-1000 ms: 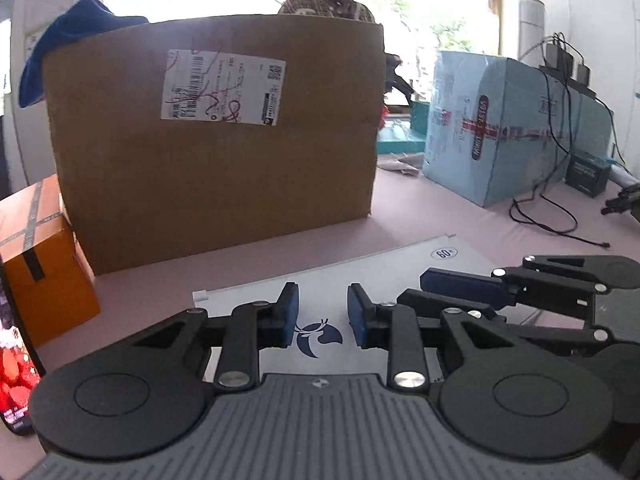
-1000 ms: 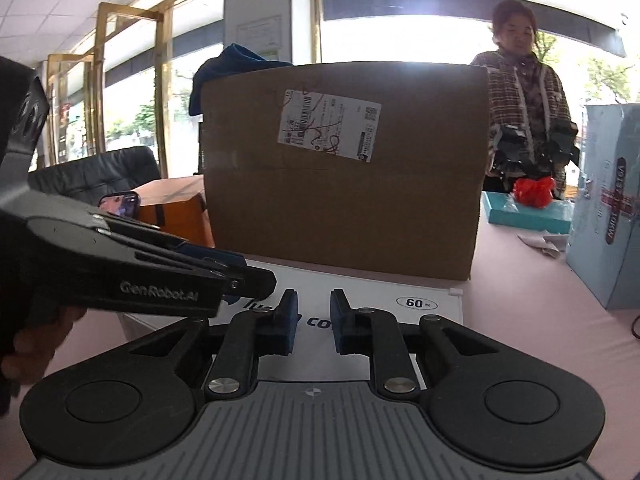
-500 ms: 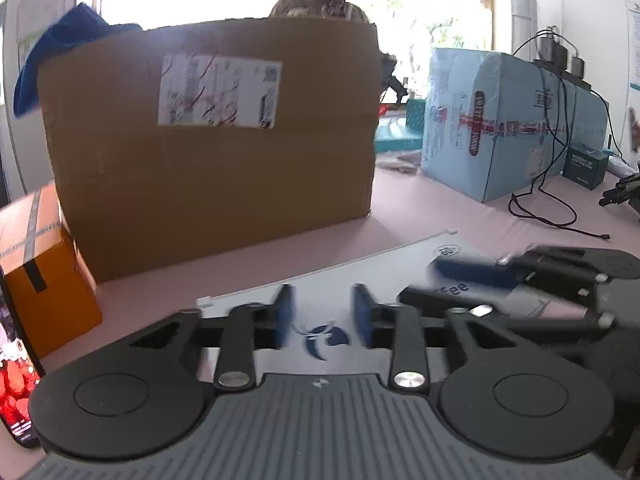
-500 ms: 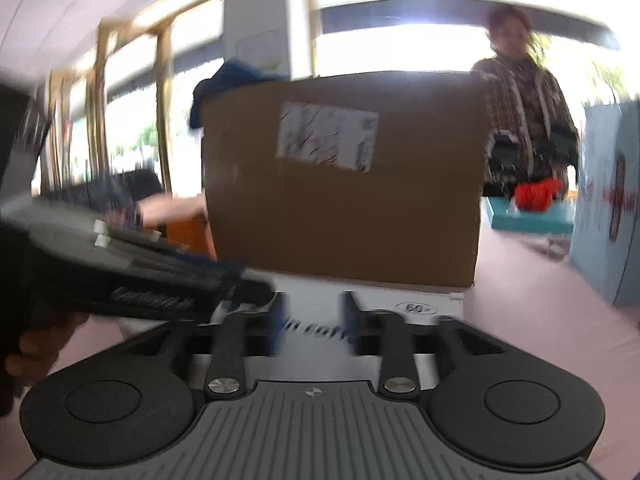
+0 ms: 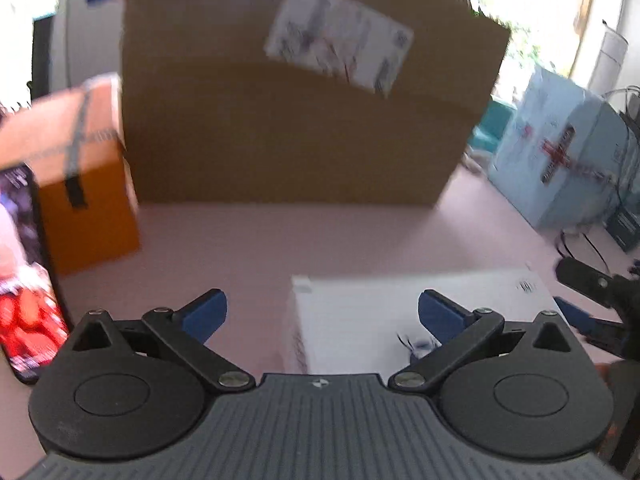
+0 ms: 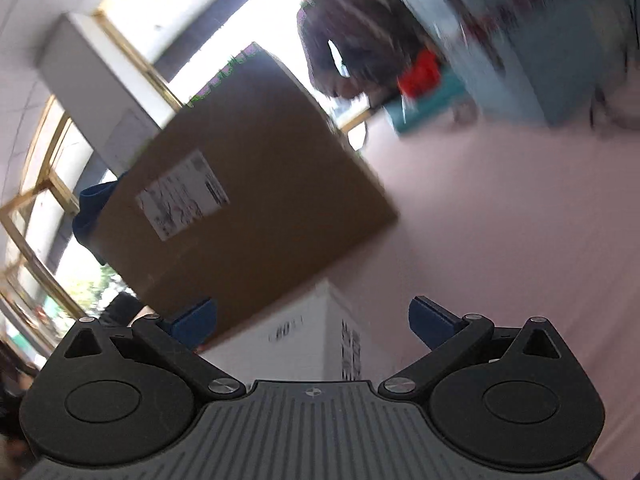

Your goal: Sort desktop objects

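A flat white box (image 5: 400,312) with printed marks lies on the pink tabletop (image 5: 280,240). My left gripper (image 5: 322,314) is wide open just above the box's left edge, holding nothing. In the left wrist view the right gripper's dark fingers (image 5: 588,280) show at the far right. The right wrist view is tilted and blurred: my right gripper (image 6: 312,320) is wide open over the white box (image 6: 300,332), at its corner, with nothing between the blue pads. A big brown carton (image 5: 288,120) with a shipping label stands behind.
An orange box (image 5: 80,184) and a phone with a lit screen (image 5: 24,280) stand at the left. A light blue box (image 5: 560,160) and black cables (image 5: 592,240) are at the right. A person (image 6: 360,32) stands behind the carton (image 6: 240,200).
Both grippers went from nearly shut to wide open. Both cameras swung: the left view shifted left and up off the white box, and the right view rolled sharply and blurred.
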`<action>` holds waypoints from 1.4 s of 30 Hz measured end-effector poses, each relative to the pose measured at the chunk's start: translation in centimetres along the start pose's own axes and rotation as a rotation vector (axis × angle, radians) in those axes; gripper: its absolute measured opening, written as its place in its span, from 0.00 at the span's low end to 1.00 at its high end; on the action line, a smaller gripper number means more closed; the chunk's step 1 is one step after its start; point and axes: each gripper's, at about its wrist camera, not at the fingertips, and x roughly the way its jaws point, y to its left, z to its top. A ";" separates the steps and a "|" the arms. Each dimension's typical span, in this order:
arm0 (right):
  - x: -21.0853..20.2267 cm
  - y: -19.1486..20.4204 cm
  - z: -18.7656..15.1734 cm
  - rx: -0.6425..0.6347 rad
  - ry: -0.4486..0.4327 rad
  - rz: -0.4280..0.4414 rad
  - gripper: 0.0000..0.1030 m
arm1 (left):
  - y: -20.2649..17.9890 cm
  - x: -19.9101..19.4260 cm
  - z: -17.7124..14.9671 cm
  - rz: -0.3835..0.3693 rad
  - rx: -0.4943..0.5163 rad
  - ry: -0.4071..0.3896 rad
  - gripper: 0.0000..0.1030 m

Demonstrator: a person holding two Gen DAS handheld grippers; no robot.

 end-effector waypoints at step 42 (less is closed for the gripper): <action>1.7 3.9 -3.8 -0.140 0.039 -0.088 1.00 | -0.7 1.0 -1.7 -0.076 -0.132 0.084 1.00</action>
